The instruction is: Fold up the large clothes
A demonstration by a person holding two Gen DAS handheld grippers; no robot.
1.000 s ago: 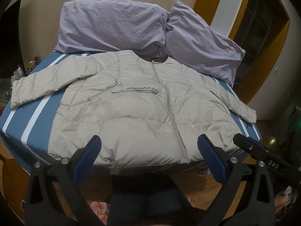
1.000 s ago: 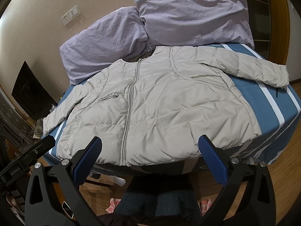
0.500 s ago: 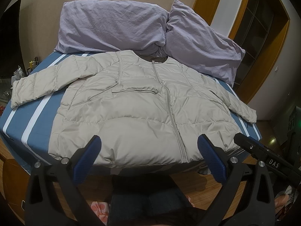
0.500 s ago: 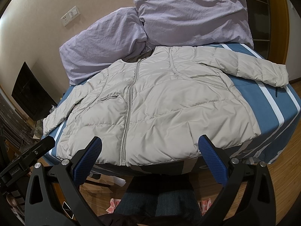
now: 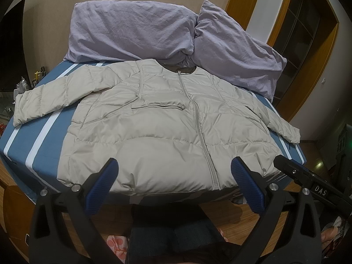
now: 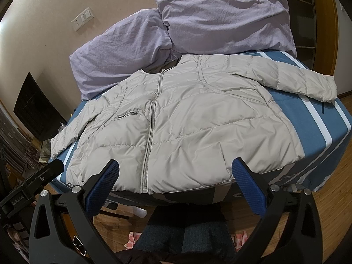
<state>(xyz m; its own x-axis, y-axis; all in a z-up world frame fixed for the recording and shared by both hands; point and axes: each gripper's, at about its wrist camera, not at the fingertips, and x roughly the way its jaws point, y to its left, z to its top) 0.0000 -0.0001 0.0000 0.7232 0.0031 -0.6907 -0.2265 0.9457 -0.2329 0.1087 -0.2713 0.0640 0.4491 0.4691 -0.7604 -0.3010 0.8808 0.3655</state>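
- Beige walls and wood door frames are surrounding a bed point(image 5: 50, 132) that is wearing a blue cover with white stripes; wooden flooring is showing below its near edge.
- At the far left of the left wrist view, small clutter is sitting beside the bed, too dim to identify.
- Two lilac pillows point(image 5: 132, 30) point(image 6: 224, 19) are leaning at the head of the bed, touching each other in the middle.
- A pale grey puffer jacket point(image 5: 167, 136) point(image 6: 182, 132) is lying flat and face up across the bed, zipped closed, with its collar touching the pillows and its hem reaching the near edge.
- Its sleeves are spreading outward: one is stretching over the white stripes toward the left side of the left wrist view, the other is angling down toward the right edge of the bed.
- The left gripper point(image 5: 175, 167) is hovering just short of the hem, its blue-padded jaws standing wide apart and holding nothing.
- The right gripper point(image 6: 176, 168) is hovering likewise before the hem, jaws spread wide and empty; its black body is also poking into the right of the left wrist view.
- Dark-trousered legs point(image 6: 182, 235) of the person are standing below, between the grippers, on the floor.
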